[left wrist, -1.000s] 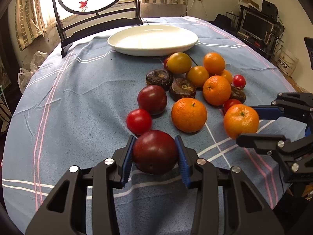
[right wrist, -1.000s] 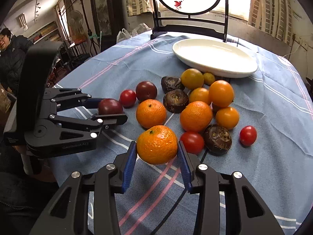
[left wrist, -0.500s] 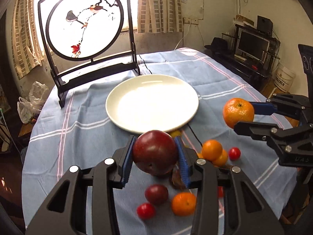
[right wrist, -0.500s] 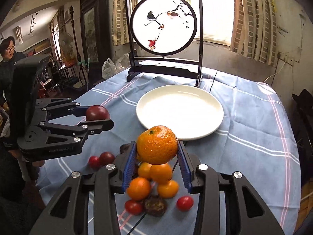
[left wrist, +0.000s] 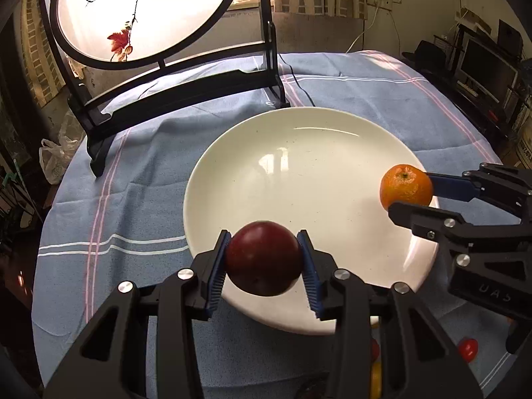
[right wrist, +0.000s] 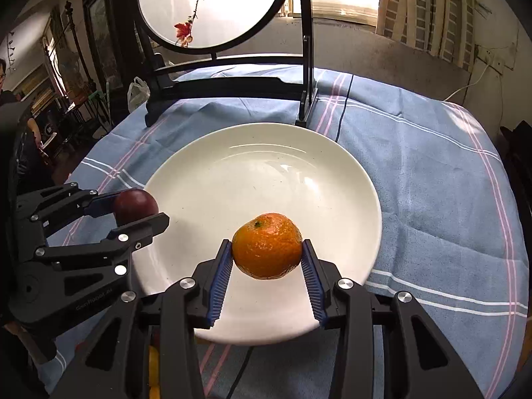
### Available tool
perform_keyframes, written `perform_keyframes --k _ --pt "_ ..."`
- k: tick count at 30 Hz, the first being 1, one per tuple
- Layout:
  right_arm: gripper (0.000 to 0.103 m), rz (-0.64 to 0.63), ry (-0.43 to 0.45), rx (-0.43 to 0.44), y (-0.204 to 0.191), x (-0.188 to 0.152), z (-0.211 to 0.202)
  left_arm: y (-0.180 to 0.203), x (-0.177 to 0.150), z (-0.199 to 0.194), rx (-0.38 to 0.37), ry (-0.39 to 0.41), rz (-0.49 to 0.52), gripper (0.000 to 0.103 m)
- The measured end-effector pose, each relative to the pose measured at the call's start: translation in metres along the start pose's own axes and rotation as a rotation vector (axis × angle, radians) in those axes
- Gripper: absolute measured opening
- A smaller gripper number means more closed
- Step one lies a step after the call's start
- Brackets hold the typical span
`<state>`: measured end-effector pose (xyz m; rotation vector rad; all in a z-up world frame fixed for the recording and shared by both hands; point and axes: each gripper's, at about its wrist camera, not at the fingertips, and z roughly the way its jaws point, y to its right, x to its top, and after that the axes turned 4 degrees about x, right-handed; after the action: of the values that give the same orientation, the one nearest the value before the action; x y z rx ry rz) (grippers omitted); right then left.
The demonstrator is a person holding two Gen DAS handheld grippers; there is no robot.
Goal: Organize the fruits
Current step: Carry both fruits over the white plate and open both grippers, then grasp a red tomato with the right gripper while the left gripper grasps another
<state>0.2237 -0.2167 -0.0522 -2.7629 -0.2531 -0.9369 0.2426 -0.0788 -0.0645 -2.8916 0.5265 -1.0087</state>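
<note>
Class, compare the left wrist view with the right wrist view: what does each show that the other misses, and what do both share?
Only the left wrist view shows a small red tomato on the cloth and a monitor. Only the right wrist view shows a person at the far left edge. Both show the white plate, the dark red fruit in the left gripper, and the orange in the right gripper.

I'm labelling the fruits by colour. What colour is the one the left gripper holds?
Dark maroon red fruit, clearest in the left wrist view.

Plum [left wrist: 264, 262] gripped — orange [left wrist: 406, 187] over plate [left wrist: 232, 179].
</note>
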Motion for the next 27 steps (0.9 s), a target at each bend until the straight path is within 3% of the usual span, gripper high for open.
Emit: perform_keyframes --k 3,4,5,6,12,17,23,27 --pt "0.045 0.004 -0.031 0.016 0.002 0.005 0.013 0.0 0.001 0.011 -0.007 -0.025 0.001 0.044" --pt "0.05 0.004 -0.031 0.014 0.002 0.006 0.014 -0.001 0.001 0.012 0.002 -0.025 -0.006 0.05" --pt "0.052 0.006 -0.01 -0.009 0.002 0.007 0.012 -0.002 0.002 0.01 0.011 -0.01 -0.012 0.065" --pt "0.052 0.004 0.005 -0.018 0.003 0.008 0.007 -0.004 0.002 0.005 0.016 0.012 -0.02 0.07" --pt "0.052 -0.02 0.057 0.027 0.002 -0.013 -0.044 -0.02 -0.014 -0.038 -0.012 0.082 -0.039 0.073" --pt "0.064 -0.101 0.132 0.037 -0.012 -0.067 -0.107 -0.034 -0.062 -0.089 -0.018 0.172 -0.026 0.089" --pt "0.064 -0.162 0.165 0.0 -0.027 -0.141 -0.152 -0.038 -0.14 -0.128 -0.055 0.212 0.022 0.089" --pt "0.062 -0.183 0.126 -0.053 -0.024 -0.173 -0.147 -0.031 -0.18 -0.13 -0.064 0.192 0.082 0.089"
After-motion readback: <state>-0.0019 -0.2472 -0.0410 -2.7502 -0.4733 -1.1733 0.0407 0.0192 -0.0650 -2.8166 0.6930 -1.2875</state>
